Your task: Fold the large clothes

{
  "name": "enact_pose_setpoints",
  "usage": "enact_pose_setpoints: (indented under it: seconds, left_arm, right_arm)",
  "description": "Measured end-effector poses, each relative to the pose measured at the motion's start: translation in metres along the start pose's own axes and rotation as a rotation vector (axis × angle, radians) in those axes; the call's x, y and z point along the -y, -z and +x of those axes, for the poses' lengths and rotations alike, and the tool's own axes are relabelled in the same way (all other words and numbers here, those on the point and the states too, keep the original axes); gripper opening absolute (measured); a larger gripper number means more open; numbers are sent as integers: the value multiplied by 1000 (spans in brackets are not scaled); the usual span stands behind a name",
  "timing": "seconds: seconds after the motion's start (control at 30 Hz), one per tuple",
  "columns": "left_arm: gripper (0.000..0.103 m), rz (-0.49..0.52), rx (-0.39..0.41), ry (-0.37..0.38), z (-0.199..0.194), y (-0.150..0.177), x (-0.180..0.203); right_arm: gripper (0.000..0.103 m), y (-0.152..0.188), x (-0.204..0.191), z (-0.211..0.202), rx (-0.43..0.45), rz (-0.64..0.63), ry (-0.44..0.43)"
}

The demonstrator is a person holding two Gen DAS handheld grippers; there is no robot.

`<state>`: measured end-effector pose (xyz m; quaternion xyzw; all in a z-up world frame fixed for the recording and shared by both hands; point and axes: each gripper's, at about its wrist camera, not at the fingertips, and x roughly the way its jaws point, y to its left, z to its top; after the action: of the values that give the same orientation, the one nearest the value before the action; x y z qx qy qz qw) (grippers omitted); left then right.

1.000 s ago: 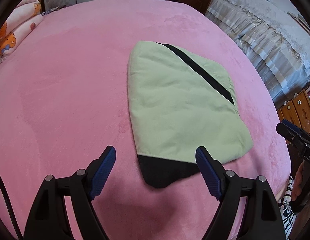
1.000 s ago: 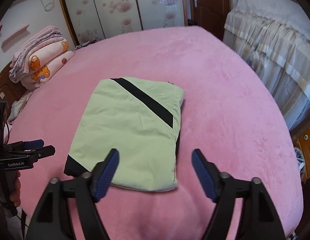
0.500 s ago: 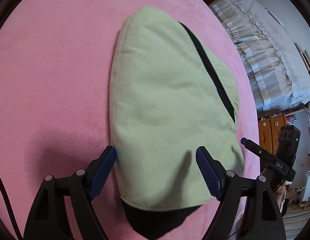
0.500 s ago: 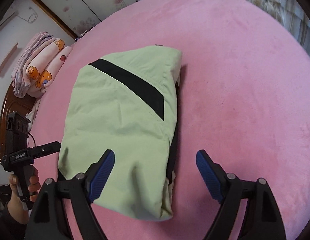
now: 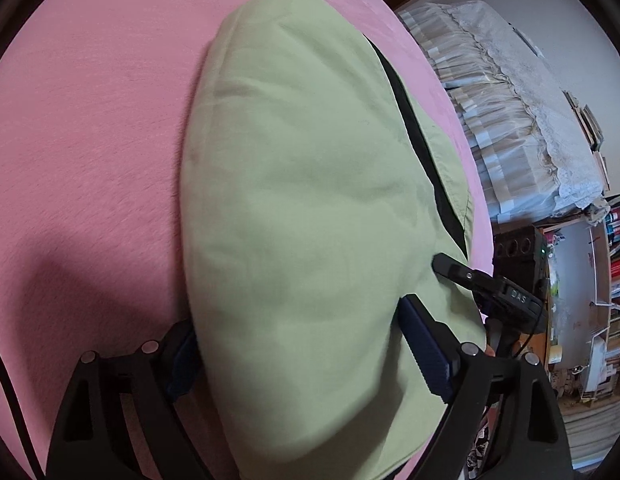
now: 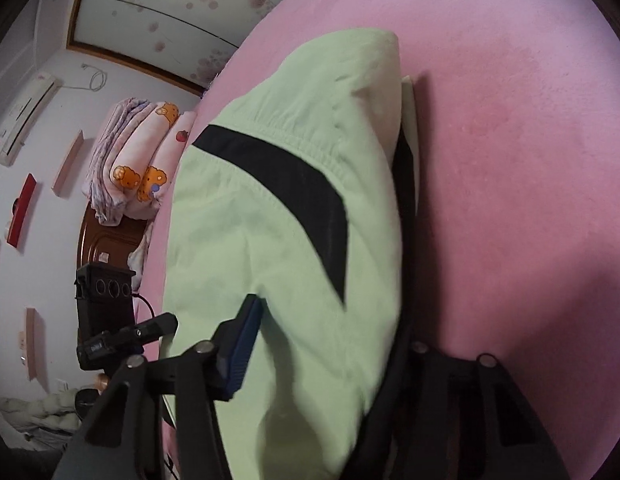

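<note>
Folded pale-green fabric garment with black stripe (image 5: 310,208) on pink plush bed (image 5: 90,120); left gripper (image 5: 306,356) fingers spreading, released, straddling its near edge; right gripper (image 6: 321,348) fingers closing around its corner, not yet clenched

Garment (image 5: 310,208): pale green, w/ black diagonal stripe (image 6: 294,184) across upper part. Folded into compact, roughly rectangular bundle, several layers thick; black lining shows along its right edge in right wrist view. Gathered seam runs just above stripe. Surface mostly smooth, a few soft creases near the near end. Lies flat on pink bed (image 5: 90,140), long axis running away from both cams, near end at bed's near edge. In left wrist view stripe shows only as thin dark line down the far right side. Near end slightly blurred; can't tell if lifted off bed.
</note>
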<state>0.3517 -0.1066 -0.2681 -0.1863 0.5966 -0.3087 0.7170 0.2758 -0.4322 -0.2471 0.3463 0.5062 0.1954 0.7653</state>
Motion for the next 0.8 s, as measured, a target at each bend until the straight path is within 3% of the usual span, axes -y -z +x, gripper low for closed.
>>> enact_pose_setpoints:
  seconds: [0.13,0.17,0.23,0.3,0.4,0.6,0.8]
  left_arm:
    - [90,6,6,2,7,-7,1]
    - [87,8,18,-8,7,-7,3]
    - [75,24,42,-35,2,-5,9]
    - [54,58,73,-68,-8,-1,18]
    - [38,70,96,-93,-23,1,29]
    - [35,155,136,-180,-72,20,55]
    - [35,170,139,-206,-135,52,48]
  right_arm:
    - [27,-2,-8,6,-3,-24,20]
    - [22,-1,-15,7,2,-39,41]
    - [14,3,-24,4,16,-58,73]
    - [12,6,-36,1,31,-77,120]
    - [10,14,-64,-6,59,-132,196]
    - [9,46,-130,-14,69,-228,297]
    - [9,86,-170,-14,62,-220,250]
